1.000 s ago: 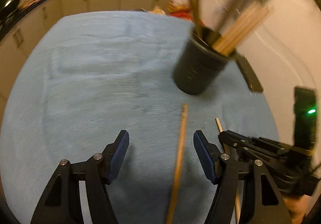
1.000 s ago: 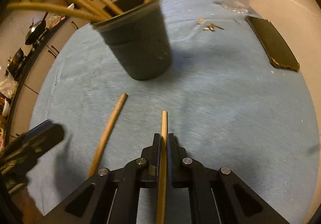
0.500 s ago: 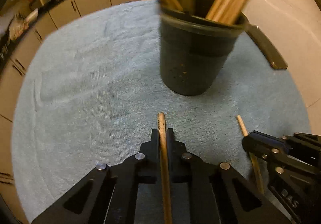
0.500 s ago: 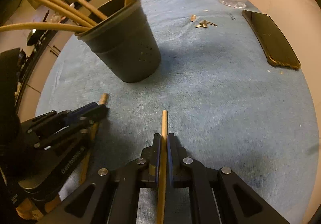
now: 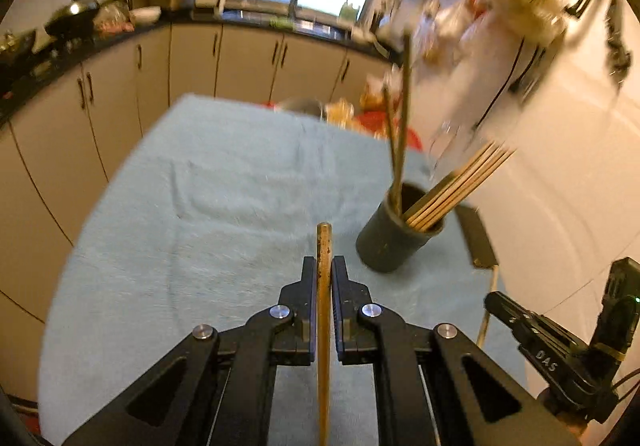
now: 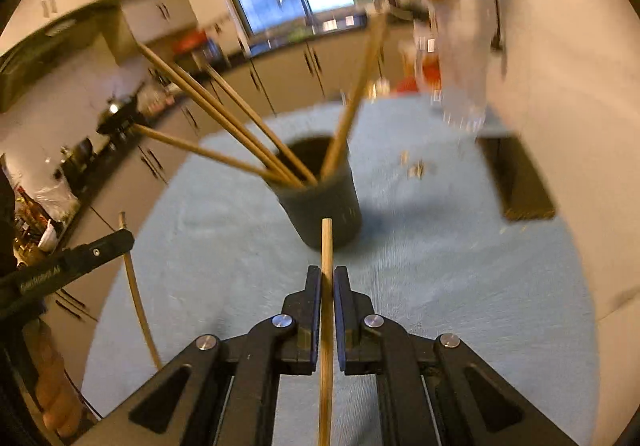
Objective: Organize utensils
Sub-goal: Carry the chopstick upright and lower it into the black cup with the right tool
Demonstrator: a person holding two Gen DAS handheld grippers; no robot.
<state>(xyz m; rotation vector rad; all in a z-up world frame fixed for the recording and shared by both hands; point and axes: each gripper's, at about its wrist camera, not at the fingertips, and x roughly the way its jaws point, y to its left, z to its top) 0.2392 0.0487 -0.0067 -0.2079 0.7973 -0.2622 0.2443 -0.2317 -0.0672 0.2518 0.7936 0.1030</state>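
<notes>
Both chopsticks now lifted, dark holder with sticks ahead, phone beside.

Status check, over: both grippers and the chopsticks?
Left gripper shut on wooden chopstick. Right gripper likewise. Dark round holder ahead, path clear.

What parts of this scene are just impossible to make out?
- Right wrist view: the clear glass behind the dark cup is smeared by motion blur.
- Left wrist view: items hanging on the wall are blurred.
- Both views: each held chopstick's rear end is cut off by the bottom edge.
- Small bits on the cloth: too small.
</notes>
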